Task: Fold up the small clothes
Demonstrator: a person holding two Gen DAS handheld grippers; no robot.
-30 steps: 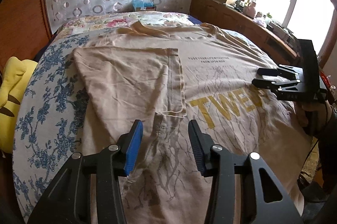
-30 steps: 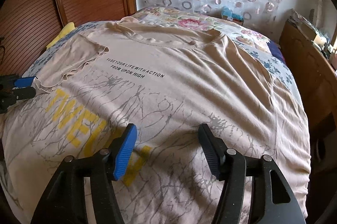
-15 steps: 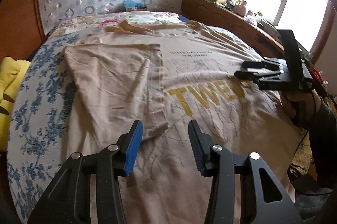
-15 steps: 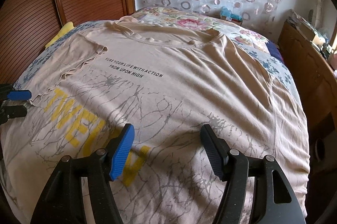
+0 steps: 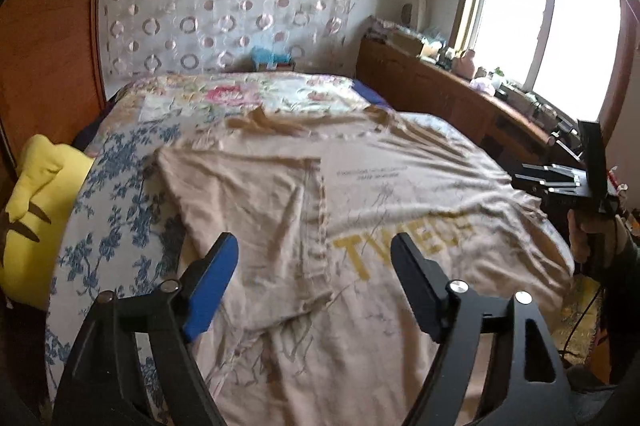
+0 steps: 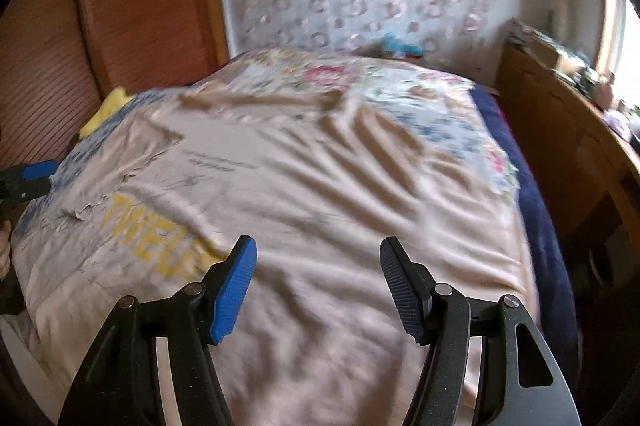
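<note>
Fingers [image 5: 216, 278] parted and empty, just widened, over T-shirt [image 5: 400, 193] on floral bedspread [image 5: 120, 193].

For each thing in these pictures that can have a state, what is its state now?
T-shirt: spread flat on the bed, print up, one side folded in.
Folded flap: lying over the shirt front.
Left gripper: open, jaws just opened wider, nothing between them.
Right gripper: open, nothing held.
</note>
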